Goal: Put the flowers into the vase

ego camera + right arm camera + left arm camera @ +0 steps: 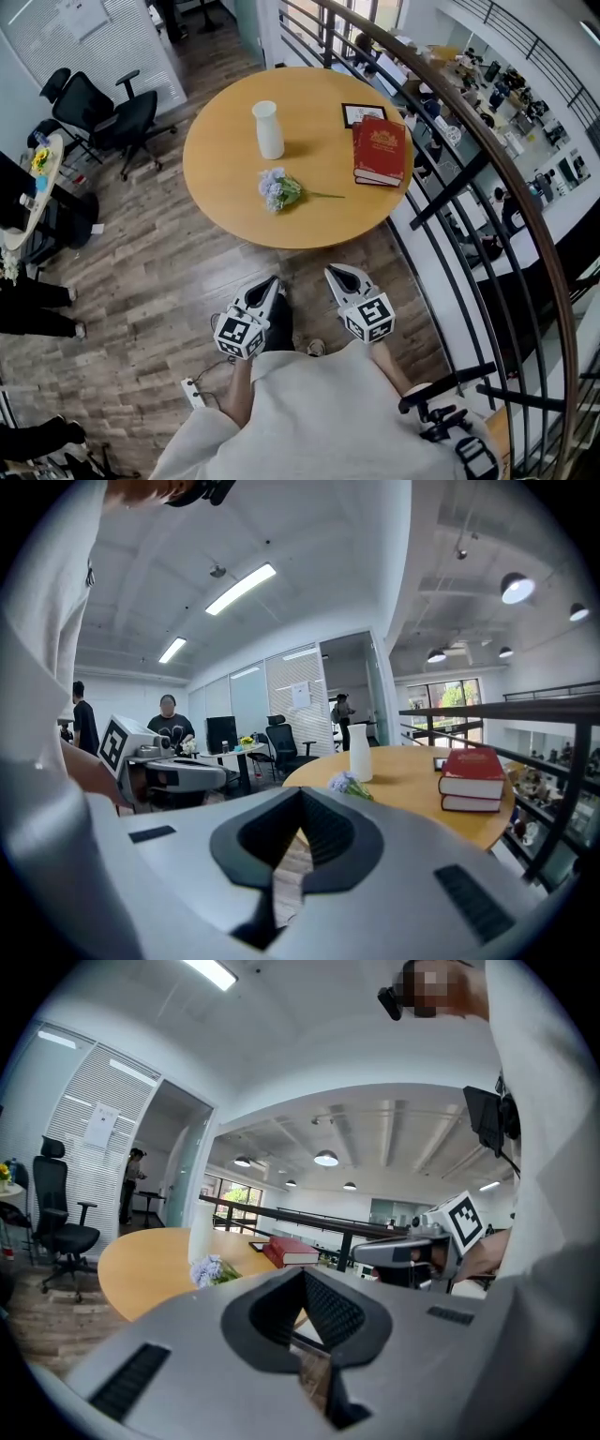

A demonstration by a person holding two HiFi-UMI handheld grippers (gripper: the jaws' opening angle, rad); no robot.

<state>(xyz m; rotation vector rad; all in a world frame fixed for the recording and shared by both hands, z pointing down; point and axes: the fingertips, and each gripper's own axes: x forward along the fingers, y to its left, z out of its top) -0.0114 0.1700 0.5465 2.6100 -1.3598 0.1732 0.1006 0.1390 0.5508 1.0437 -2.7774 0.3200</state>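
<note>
A bunch of pale lilac flowers (278,190) with a green stem lies on the round wooden table (225,211), near its front edge. Behind it stands a white vase (268,129), upright and empty. Both grippers are held close to the person's body over the floor, short of the table. My left gripper (273,280) and my right gripper (335,272) have their jaws together with nothing between them. From the left gripper view the flowers (208,1270) and vase (200,1232) lie ahead to the left. The right gripper view shows the flowers (345,783) and vase (359,752) ahead.
A red book (380,150) and a small framed picture (362,113) lie on the table's right side. A dark metal railing (487,159) runs close along the right. Black office chairs (112,117) stand to the left; people stand by desks beyond.
</note>
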